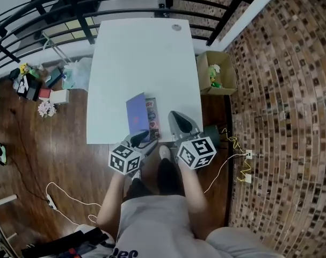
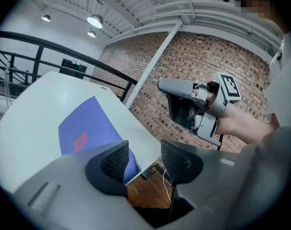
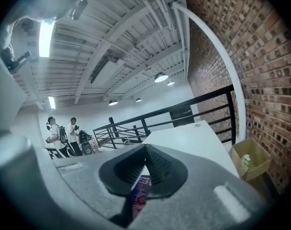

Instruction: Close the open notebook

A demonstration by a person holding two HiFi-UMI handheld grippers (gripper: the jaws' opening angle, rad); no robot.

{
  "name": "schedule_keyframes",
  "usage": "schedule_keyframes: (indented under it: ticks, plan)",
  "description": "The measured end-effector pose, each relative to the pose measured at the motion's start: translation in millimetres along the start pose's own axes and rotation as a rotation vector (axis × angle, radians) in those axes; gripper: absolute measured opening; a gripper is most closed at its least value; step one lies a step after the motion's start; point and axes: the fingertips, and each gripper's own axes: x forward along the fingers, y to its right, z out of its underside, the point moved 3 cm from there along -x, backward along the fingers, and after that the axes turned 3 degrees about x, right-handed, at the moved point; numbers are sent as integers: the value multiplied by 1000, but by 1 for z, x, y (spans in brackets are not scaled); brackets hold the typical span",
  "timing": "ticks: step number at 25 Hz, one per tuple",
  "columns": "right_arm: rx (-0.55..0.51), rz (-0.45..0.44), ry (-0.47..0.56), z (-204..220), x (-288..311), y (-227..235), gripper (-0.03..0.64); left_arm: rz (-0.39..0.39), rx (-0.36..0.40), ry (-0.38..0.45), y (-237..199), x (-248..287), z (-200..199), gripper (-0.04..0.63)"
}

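The notebook (image 1: 137, 114) lies near the front edge of the white table (image 1: 141, 52). Its blue cover faces up, and a strip of sticker-covered surface (image 1: 151, 118) shows along its right side. My left gripper (image 1: 142, 136) hovers just off the table's front edge, open, with nothing between its fingers. In the left gripper view (image 2: 144, 153) the blue cover (image 2: 85, 131) stretches away ahead and to the left. My right gripper (image 1: 173, 115) is shut and empty, right of the notebook over the table's corner. In its own view (image 3: 144, 152) the stickers (image 3: 141, 195) show through the slit.
A cardboard box (image 1: 217, 71) with small items stands on the floor right of the table, by the brick wall. A black railing (image 1: 71, 4) runs behind the table. Clutter (image 1: 39, 85) and cables (image 1: 235, 149) lie on the wooden floor. Two people (image 3: 61, 135) stand far off.
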Motion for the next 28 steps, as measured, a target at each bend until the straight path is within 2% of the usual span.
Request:
schedule_keyframes:
  ticks: [8, 17, 18, 20, 26, 28]
  plan:
    - [39, 75, 6, 7, -27, 43, -11, 21, 14, -148, -3, 69, 30, 242]
    - [78, 91, -4, 24, -36, 60, -11, -95, -37, -295, -26, 92, 67, 231]
    - [82, 91, -5, 27, -37, 60, -11, -111, -37, -321, -28, 93, 72, 209]
    - [89, 90, -4, 30, -39, 58, -11, -135, -31, -356, -31, 93, 79, 103]
    - [82, 91, 14, 26, -47, 41, -11, -142, -28, -360, -29, 97, 82, 67]
    - [68, 94, 27, 21, -53, 30, -11, -130, -22, -330, -25, 94, 80, 50]
